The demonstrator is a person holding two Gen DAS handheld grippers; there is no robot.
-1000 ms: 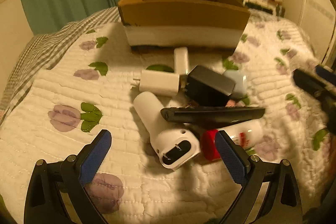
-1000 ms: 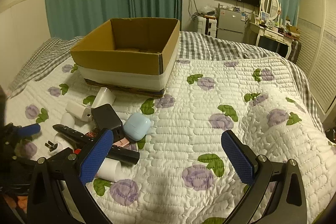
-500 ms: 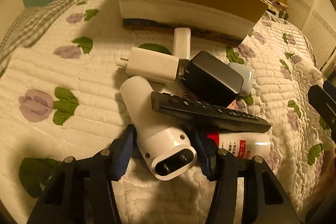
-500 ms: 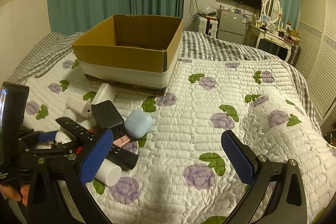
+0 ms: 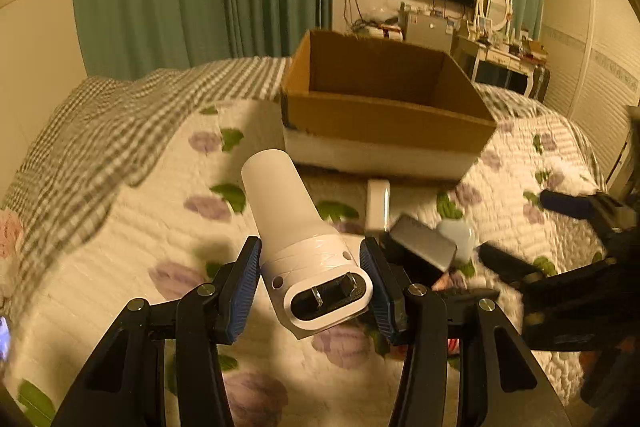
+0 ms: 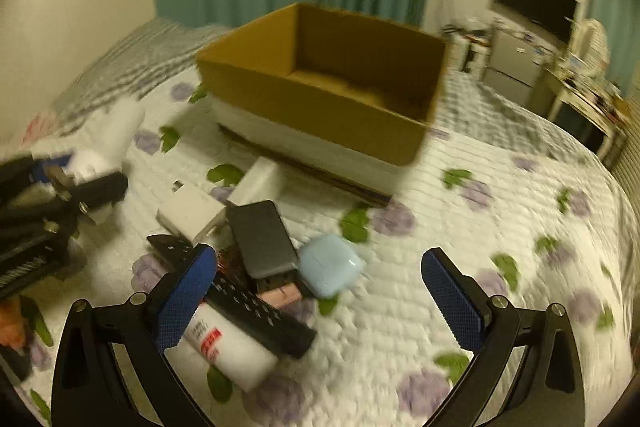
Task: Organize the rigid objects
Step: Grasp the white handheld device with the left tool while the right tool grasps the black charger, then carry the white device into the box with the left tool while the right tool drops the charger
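Big cardboard box (image 5: 384, 123) sits open at the far end of the bed (image 5: 120, 227), and my left gripper (image 5: 312, 283) has its fingers closing on the white plug adapter (image 5: 296, 227), lifted above the quilt. Right gripper (image 6: 320, 291) hangs open, empty, over the remote (image 6: 256, 311) and blue case (image 6: 330, 265). Next, I reckon, carry the adapter over the rim and drop it.

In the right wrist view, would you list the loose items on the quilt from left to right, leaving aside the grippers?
White square charger → dark grey power bank → pale blue earbud case.
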